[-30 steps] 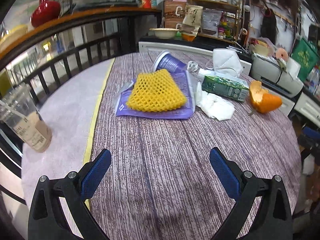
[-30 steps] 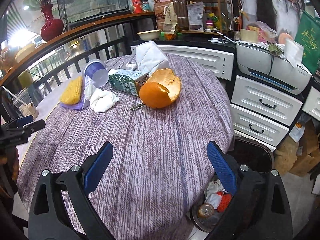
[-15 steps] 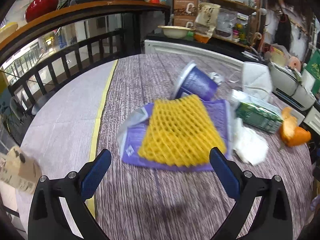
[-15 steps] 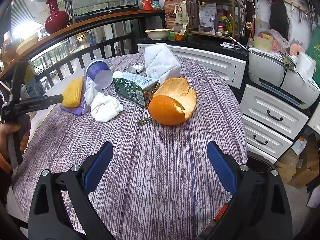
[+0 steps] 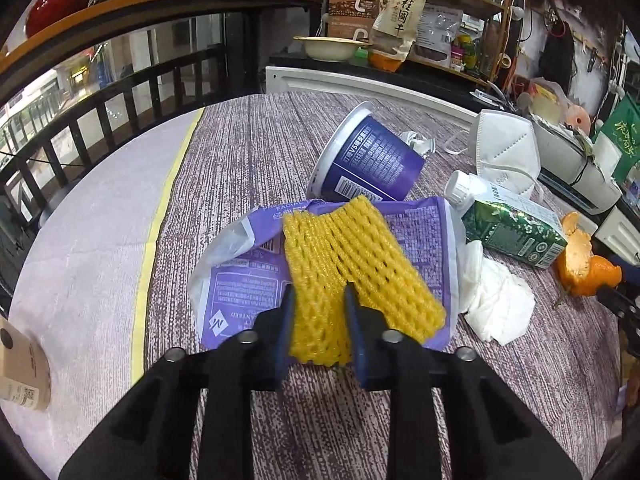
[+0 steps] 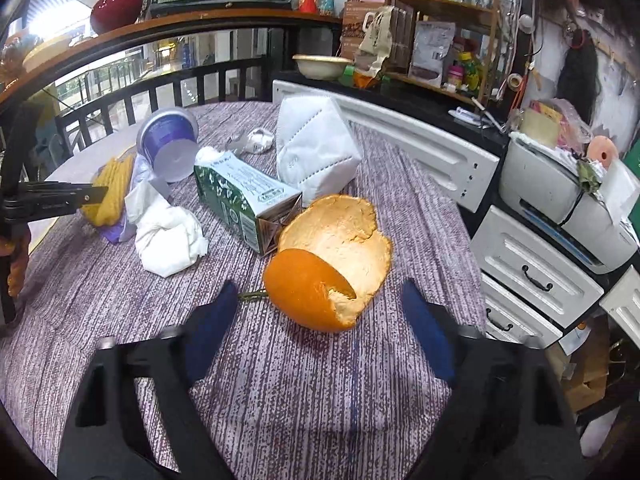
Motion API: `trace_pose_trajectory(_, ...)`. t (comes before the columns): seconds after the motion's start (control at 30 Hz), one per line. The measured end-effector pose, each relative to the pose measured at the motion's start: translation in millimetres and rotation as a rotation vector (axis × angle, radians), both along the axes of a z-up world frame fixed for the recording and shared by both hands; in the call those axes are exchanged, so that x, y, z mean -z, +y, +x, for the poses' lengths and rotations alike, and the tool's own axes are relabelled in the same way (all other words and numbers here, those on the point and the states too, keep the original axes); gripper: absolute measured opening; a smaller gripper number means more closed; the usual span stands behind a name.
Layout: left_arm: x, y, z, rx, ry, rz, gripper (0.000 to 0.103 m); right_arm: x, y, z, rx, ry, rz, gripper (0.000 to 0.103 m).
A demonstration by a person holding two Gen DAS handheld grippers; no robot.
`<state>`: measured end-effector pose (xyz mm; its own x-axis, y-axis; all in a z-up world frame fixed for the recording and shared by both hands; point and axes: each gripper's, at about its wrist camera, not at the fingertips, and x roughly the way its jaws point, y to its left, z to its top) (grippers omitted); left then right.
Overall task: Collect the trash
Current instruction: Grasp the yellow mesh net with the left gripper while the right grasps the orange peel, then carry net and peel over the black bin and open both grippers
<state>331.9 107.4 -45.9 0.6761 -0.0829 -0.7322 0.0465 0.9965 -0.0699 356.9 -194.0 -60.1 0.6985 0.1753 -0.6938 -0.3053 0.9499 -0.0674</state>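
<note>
My left gripper [image 5: 318,300] is shut on the near edge of a yellow foam fruit net [image 5: 360,256], which lies on a purple plastic wrapper [image 5: 240,292]. Behind it lies a tipped purple cup [image 5: 372,160], with a green carton [image 5: 512,228], a crumpled white tissue [image 5: 496,304] and an orange peel [image 5: 584,268] to the right. My right gripper [image 6: 320,300] is open, its fingers on either side of the orange peel [image 6: 320,280]. The carton [image 6: 244,200], tissue [image 6: 168,236] and a white face mask [image 6: 316,148] lie beyond it.
The round table [image 6: 280,392] has a purple woven cloth. A drink cup [image 5: 20,368] stands at its left edge. A black railing [image 5: 120,92] runs behind, and white drawers [image 6: 536,276] and a printer [image 6: 568,196] stand to the right.
My left gripper moved forward to the yellow net and shut on it. My right gripper moved forward until its fingers flank the orange peel.
</note>
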Motion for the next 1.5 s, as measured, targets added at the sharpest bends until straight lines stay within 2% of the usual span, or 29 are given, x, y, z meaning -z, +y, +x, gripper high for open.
trace_pose_trajectory(0.03,-1,2,-2,0.002,-0.004,-0.014,0.015,3,0,1,-0.006,0.013,0.003,0.045)
trace_pose_trajectory(0.1,-4,4,-8,-0.005,-0.017,-0.034,0.013,6,3,-3,-0.020,0.014,-0.002,0.040)
trace_pose_trajectory(0.17,-8,6,-14,-0.013,-0.033,-0.048,0.012,8,4,-7,-0.040,0.019,0.004,0.027)
trace_pose_trajectory(0.27,-15,7,-26,-0.019,-0.053,-0.082,0.012,8,4,-14,-0.046,0.017,0.012,0.019)
trace_pose_trajectory(0.4,-25,1,-48,-0.033,-0.098,-0.075,0.012,3,2,-23,-0.050,0.012,0.047,0.017)
trace_pose_trajectory(0.53,-33,-2,-67,-0.041,-0.114,-0.105,0.012,-3,1,-37,-0.068,0.004,0.082,0.016)
trace_pose_trajectory(0.77,-54,-23,-106,-0.025,-0.204,-0.080,0.012,-17,-3,-72,-0.096,-0.014,0.124,0.013)
trace_pose_trajectory(1.03,-63,-58,-133,0.056,-0.228,-0.154,0.012,-26,-19,-113,-0.079,-0.036,0.179,0.011)
trace_pose_trajectory(1.13,-63,-77,-142,0.089,-0.239,-0.156,0.012,-29,-30,-122,-0.059,-0.044,0.194,0.011)
trace_pose_trajectory(1.5,-62,-136,-151,0.216,-0.234,-0.204,0.012,-32,-90,-153,0.074,-0.059,0.223,0.010)
